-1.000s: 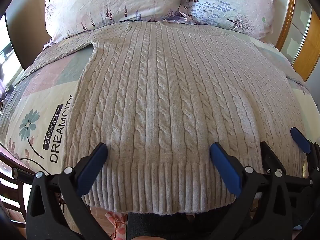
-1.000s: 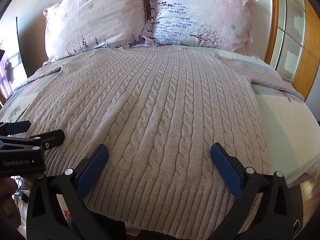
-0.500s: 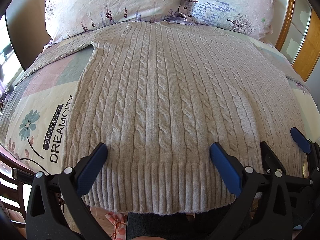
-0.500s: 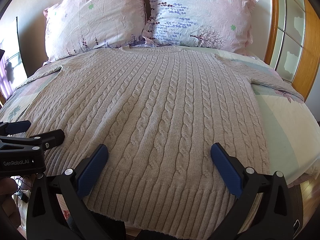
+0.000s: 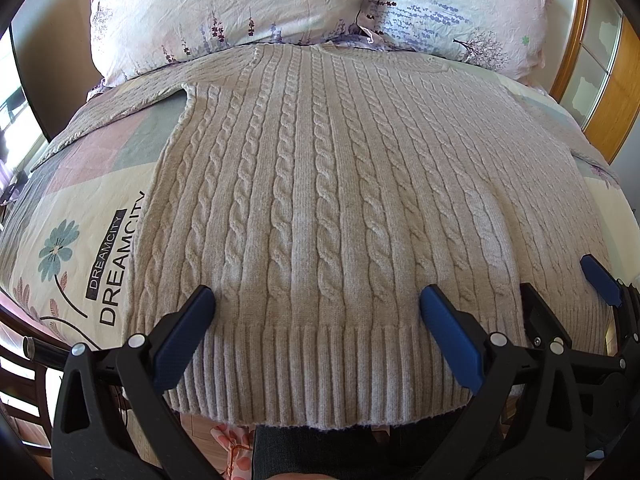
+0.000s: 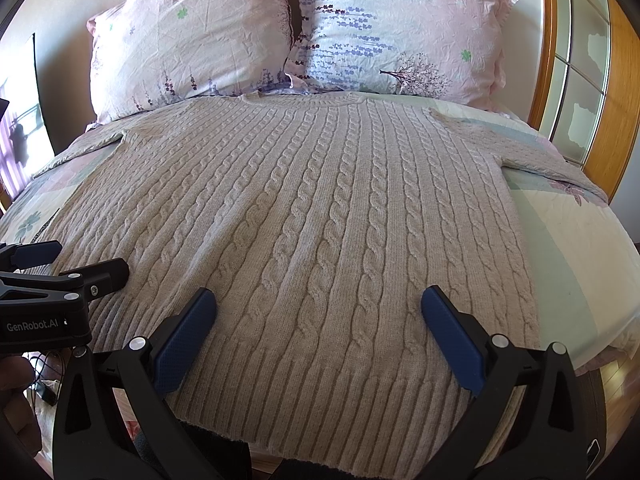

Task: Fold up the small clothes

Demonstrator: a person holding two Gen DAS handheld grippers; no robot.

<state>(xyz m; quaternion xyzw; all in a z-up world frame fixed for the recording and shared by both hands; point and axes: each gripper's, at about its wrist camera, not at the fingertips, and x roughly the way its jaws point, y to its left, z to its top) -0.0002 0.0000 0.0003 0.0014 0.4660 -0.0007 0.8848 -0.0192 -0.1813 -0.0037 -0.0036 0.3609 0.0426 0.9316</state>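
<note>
A beige cable-knit sweater (image 5: 320, 184) lies flat on the bed, collar toward the pillows, ribbed hem hanging over the near edge; it also fills the right wrist view (image 6: 320, 220). My left gripper (image 5: 316, 304) is open and empty, its blue-padded fingers spread above the hem's left half. My right gripper (image 6: 318, 304) is open and empty above the hem's right half. The right gripper shows at the right edge of the left view (image 5: 572, 288); the left gripper shows at the left edge of the right view (image 6: 72, 264).
Two floral pillows (image 6: 192, 36) (image 6: 400, 28) stand at the headboard. The quilt with DREAMCITY print (image 5: 112, 264) lies left of the sweater. A wooden-framed glass panel (image 6: 580, 80) stands on the right. A dark-clothed leg (image 5: 320, 452) is below the hem.
</note>
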